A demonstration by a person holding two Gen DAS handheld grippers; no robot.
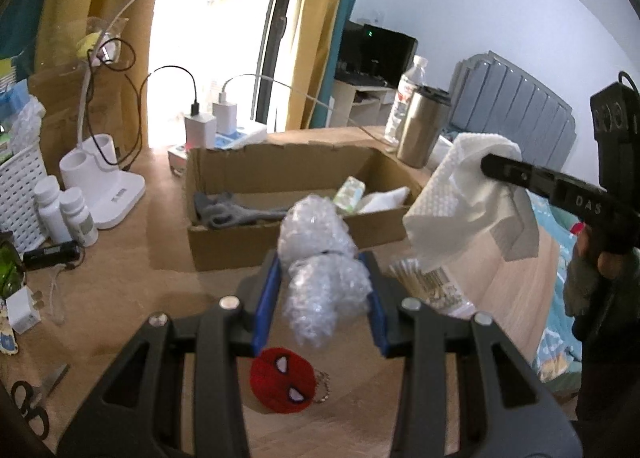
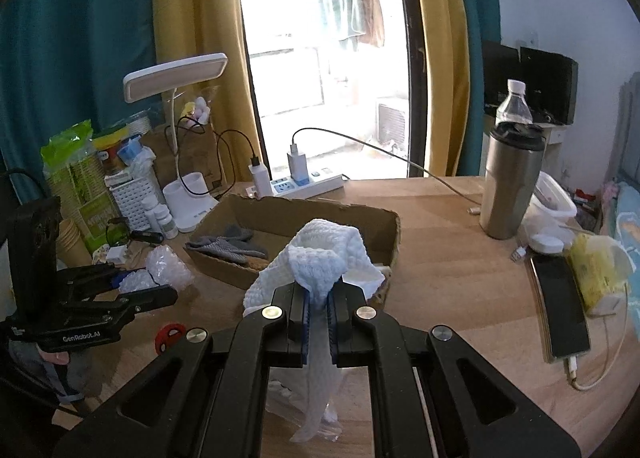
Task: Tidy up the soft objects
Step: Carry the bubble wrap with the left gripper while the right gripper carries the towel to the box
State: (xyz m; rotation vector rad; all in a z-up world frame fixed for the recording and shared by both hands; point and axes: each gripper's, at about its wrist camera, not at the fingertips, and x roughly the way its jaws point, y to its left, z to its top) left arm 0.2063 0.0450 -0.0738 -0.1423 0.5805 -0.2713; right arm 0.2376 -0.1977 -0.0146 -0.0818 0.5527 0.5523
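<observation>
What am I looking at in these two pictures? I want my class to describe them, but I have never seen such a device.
No robot here: a person holds a two-fingered grabber in each hand, each with a camera looking along its fingers. In the left camera's picture, the left gripper squeezes a wad of bubble wrap. In the right camera's picture, the right gripper pinches a white cloth. Both are held above a wooden table. On it sits a cardboard box already containing a grey glove, with a red Spider-Man coin purse, a steel tumbler and a phone nearby.
</observation>
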